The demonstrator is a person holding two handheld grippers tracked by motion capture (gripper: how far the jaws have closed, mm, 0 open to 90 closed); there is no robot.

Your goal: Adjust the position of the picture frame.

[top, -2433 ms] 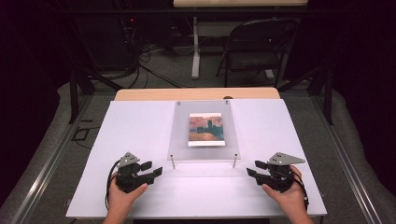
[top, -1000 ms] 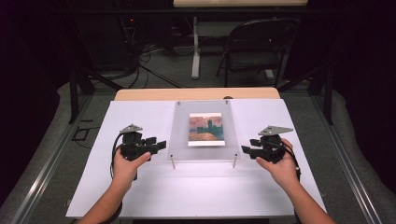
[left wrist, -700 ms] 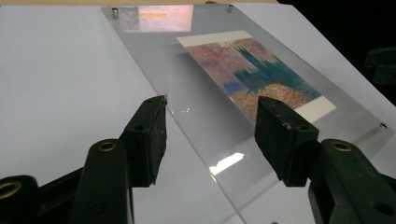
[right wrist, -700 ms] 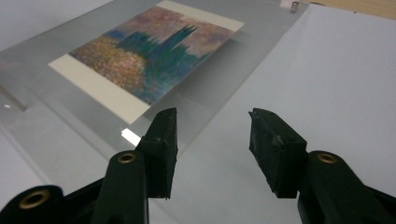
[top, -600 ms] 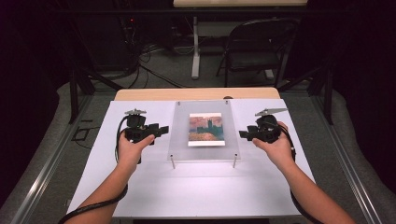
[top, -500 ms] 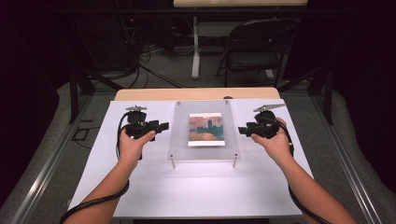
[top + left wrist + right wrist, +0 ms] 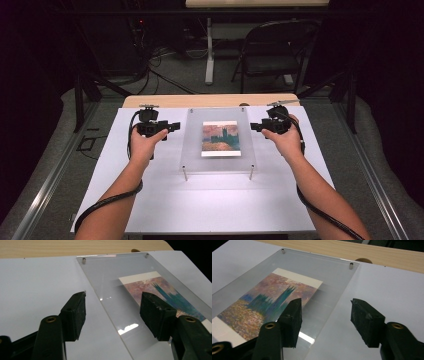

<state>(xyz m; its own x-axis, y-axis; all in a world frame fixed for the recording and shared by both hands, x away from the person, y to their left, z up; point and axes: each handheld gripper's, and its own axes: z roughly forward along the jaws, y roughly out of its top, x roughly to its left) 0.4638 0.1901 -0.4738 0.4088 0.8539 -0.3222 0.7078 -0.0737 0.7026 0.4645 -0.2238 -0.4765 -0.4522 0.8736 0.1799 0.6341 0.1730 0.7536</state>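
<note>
**Both grippers open at the edges of the clear panel**

You are working over a white table (image 7: 150, 200) with a strip of bare wood (image 7: 210, 100) along its far edge. At its middle lies a clear acrylic panel (image 7: 220, 165), raised on small metal standoffs at its corners. From the high view you can see all four corners and the two near posts (image 7: 185, 173); the gripper views give you just the far pair, as small studs (image 7: 84, 260) set into the panel.

Under the panel sits a painted print (image 7: 220, 138) with a pale border. The high view shows it whole, roughly centred. Your right gripper view brings out the detail: dark teal towers on a pink and gold ground.

Your left gripper (image 7: 170, 126) is beside the panel's left edge, held by your left hand (image 7: 142, 146). In the left gripper view its jaws stand wide apart and empty, one over bare table, the other over the panel, so they straddle that edge.

Your right gripper (image 7: 256, 127), in your right hand (image 7: 286, 140), mirrors it at the right edge. Its own view shows the jaws equally wide, gripping nothing, one above the print's corner and one above the table.

Whether any jaw touches the panel cannot be told.
</note>
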